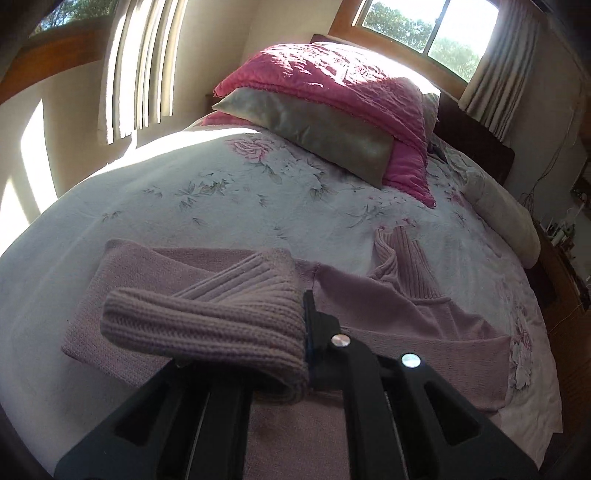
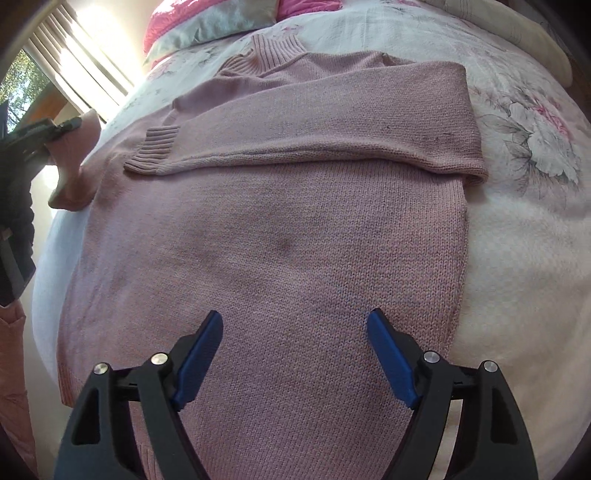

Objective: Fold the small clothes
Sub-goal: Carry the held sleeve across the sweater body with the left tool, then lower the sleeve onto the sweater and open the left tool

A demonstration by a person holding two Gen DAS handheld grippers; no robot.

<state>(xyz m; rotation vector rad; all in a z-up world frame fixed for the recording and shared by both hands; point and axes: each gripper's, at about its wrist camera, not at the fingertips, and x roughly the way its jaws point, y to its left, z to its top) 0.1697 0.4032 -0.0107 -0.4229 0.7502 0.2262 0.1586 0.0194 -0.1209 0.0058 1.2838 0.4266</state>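
Left wrist view: the left tool (image 1: 306, 332) is clamped on the ribbed cuff (image 1: 207, 325) of a pink knitted sweater (image 1: 424, 325), holding the sleeve end raised above the garment. One finger (image 1: 321, 332) shows at the cuff's edge; the other is hidden under the knit. The sweater lies on a floral bedspread (image 1: 207, 199), its ribbed collar (image 1: 410, 258) pointing toward a grey pillow (image 1: 314, 129) under a pink quilt (image 1: 343, 81). A window (image 1: 432, 29) is beyond the pillow.

Right wrist view: the right tool (image 2: 295, 354) hovers with its blue-padded fingers (image 2: 199, 354) spread wide and nothing between them, over the lower body of the sweater (image 2: 280, 236). One sleeve (image 2: 325, 133) is folded across the chest, its cuff (image 2: 155, 151) lying flat on the sweater toward the left tool (image 2: 70, 123). That tool, at the sweater's far side from the sleeve's fold, holds the other sleeve's end lifted off the bedspread (image 2: 517, 229).
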